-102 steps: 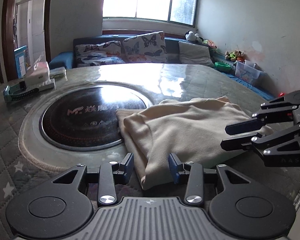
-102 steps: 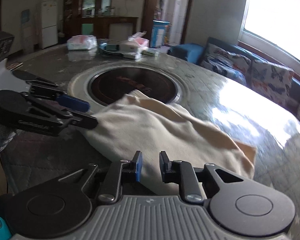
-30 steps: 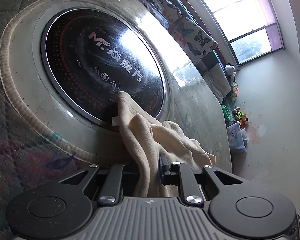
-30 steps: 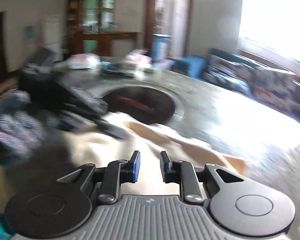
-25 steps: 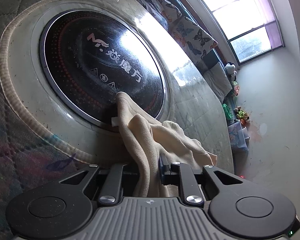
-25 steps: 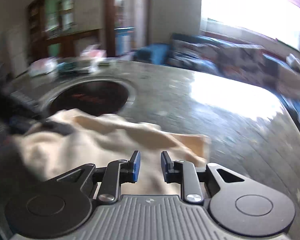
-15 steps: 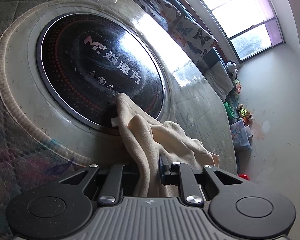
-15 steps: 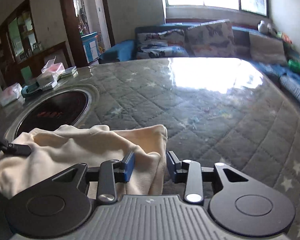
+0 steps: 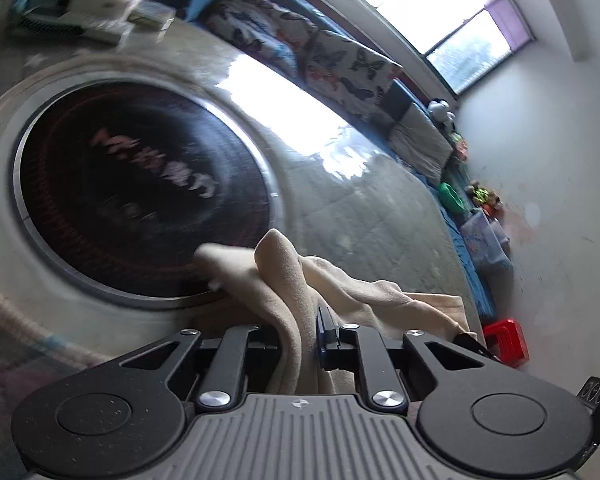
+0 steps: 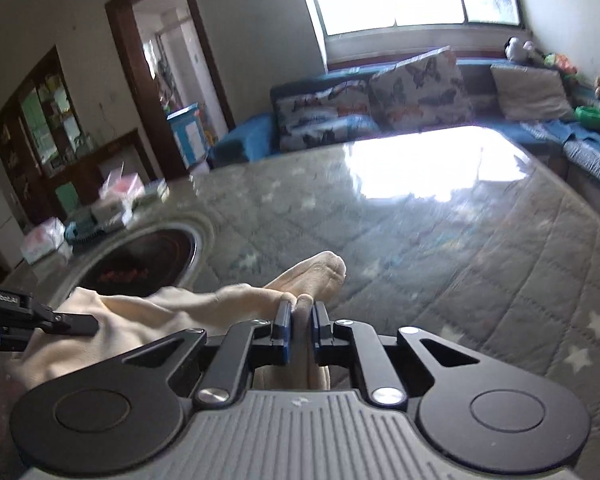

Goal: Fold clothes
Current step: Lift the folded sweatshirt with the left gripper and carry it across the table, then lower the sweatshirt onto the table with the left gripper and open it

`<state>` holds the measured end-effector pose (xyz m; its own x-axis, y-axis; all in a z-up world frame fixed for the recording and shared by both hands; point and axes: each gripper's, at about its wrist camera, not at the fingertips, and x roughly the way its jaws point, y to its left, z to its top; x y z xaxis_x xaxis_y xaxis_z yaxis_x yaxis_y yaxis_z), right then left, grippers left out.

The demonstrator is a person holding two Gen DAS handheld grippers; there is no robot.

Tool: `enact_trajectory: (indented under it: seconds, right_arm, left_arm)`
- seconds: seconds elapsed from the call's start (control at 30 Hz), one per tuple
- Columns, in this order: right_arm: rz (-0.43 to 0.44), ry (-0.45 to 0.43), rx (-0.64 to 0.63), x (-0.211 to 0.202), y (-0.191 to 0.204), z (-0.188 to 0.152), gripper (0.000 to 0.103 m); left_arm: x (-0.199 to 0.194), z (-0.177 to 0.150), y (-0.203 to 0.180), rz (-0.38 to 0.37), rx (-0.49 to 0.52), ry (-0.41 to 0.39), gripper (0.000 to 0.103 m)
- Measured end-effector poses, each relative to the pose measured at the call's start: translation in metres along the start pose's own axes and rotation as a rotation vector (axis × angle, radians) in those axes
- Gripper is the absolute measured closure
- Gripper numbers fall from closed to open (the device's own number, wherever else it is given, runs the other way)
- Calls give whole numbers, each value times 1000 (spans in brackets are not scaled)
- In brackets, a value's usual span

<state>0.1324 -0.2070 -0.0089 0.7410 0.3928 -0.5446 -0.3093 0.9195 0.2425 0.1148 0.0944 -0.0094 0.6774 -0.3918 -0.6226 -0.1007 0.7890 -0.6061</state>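
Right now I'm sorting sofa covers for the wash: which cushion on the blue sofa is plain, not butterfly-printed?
The grey cushion at the sofa's right end, beside the stuffed toys; the other two cushions carry butterfly prints.

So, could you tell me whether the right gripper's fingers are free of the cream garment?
No, the right gripper is pinching a fold of the cream garment between its fingers.

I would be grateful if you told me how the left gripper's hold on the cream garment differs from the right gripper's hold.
The left gripper pinches a thick bunch of the cream garment beside the round black cooktop; the right gripper pinches a thinner fold over the quilted table cover. Cloth hides the left gripper's left finger, while both right fingers show. Both are shut on the same garment.
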Motion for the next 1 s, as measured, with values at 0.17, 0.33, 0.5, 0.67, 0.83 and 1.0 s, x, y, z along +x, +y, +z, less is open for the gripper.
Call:
enact_trajectory:
  seconds: [0.17,0.33,0.5,0.67,0.83,1.0]
  right_arm:
    - [-56,-61,-3,-23,-16,13,94]
    - [-159,-116,11,-47,-47,27,94]
    - [-261,-153,35,-65,-82,35,94]
    - [-356,-143,99,-71,-123,32,94]
    - [-447,-53,139,-59,-156,8,94]
    - [-507,38,147,-43,-171,-15,94]
  left_arm:
    - [23,3,-39,-47,76,11,88]
    - [51,4,-83,-98,165,25,88]
    - [83,11,-123,-162,233,43,88]
    - [129,4,-141,-186,239,146,87]
    - [161,-18,-138,-135,264,262,86]
    - [158,-26,-137,-112,323,267,80]
